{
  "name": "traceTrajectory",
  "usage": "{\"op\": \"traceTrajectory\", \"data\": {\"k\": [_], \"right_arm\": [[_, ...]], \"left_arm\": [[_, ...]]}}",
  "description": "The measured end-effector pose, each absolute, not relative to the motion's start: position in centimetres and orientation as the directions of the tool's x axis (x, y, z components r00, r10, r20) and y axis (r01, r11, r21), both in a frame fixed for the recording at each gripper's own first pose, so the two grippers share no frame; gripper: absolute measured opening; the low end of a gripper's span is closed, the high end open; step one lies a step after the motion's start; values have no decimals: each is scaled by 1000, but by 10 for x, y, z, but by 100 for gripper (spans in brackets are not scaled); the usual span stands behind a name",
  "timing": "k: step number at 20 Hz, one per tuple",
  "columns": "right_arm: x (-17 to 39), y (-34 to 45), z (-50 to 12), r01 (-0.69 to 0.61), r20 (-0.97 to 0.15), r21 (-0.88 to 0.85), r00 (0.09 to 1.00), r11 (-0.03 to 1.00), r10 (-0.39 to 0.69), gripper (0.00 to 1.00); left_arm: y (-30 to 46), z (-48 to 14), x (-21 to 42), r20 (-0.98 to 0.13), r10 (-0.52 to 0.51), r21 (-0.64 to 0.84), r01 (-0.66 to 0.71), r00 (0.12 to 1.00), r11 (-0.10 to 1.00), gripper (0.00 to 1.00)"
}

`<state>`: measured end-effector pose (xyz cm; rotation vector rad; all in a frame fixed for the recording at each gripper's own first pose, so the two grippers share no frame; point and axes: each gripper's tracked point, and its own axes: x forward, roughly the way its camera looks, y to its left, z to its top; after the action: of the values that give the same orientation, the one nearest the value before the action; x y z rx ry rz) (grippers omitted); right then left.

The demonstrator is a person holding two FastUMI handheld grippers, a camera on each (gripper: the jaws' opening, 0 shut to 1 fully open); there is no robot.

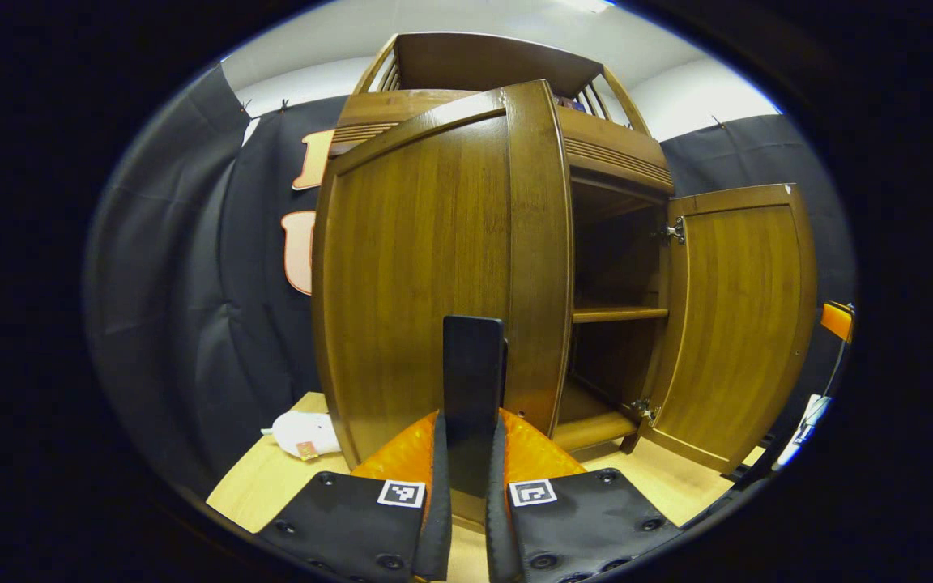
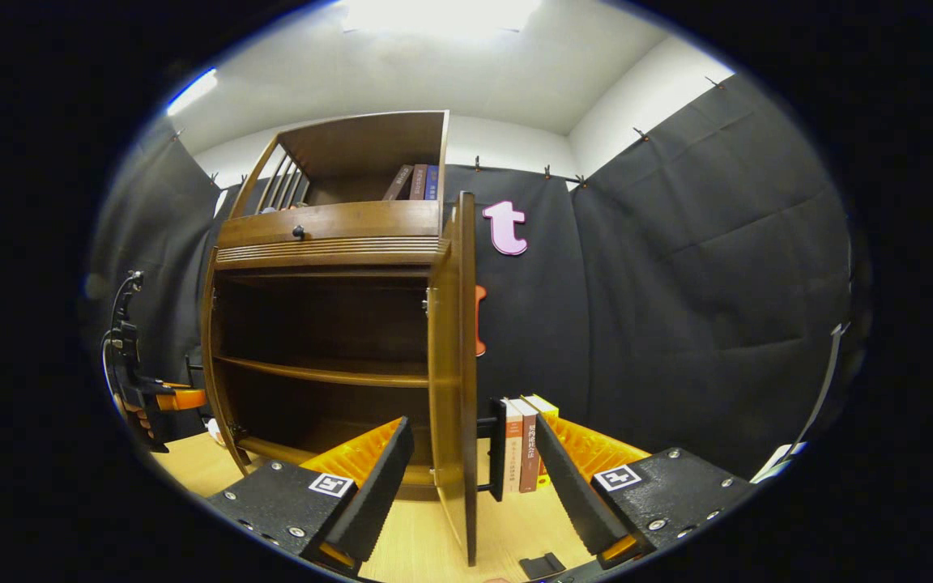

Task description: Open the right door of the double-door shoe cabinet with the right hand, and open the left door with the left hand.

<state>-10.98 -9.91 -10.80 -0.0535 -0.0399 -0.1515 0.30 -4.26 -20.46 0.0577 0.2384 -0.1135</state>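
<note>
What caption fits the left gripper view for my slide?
Left gripper shut on the left door's handle, left door swung partly open, right door open.

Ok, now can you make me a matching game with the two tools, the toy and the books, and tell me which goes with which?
Things:
1. left tool
2. right tool
3. white soft toy
4. books

States:
A. open, one finger on each side of the right door edge
B. lying on the table by the left door
C. shut on the left door's black handle
D. standing upright on the table past the right door

Pairs: 1-C, 2-A, 3-B, 4-D
</note>
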Motion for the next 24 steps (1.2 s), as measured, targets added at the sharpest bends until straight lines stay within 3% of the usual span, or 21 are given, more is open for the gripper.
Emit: {"op": "traceTrajectory", "data": {"k": [14,15,24], "right_arm": [[-95,-27,-111,43,38,-25,998,999,-42,92],[-94,-22,-114,39,34,-28,999,999,-38,92],[-71,15,-113,10,19,-43,1000,999,-9,92]], "left_arm": [[50,-186,-45,-206,20,104,1,978,995,16],[56,-182,-46,-195,31,112,-9,980,994,8],[84,-181,-48,-213,-31,69,47,977,997,8]]}}
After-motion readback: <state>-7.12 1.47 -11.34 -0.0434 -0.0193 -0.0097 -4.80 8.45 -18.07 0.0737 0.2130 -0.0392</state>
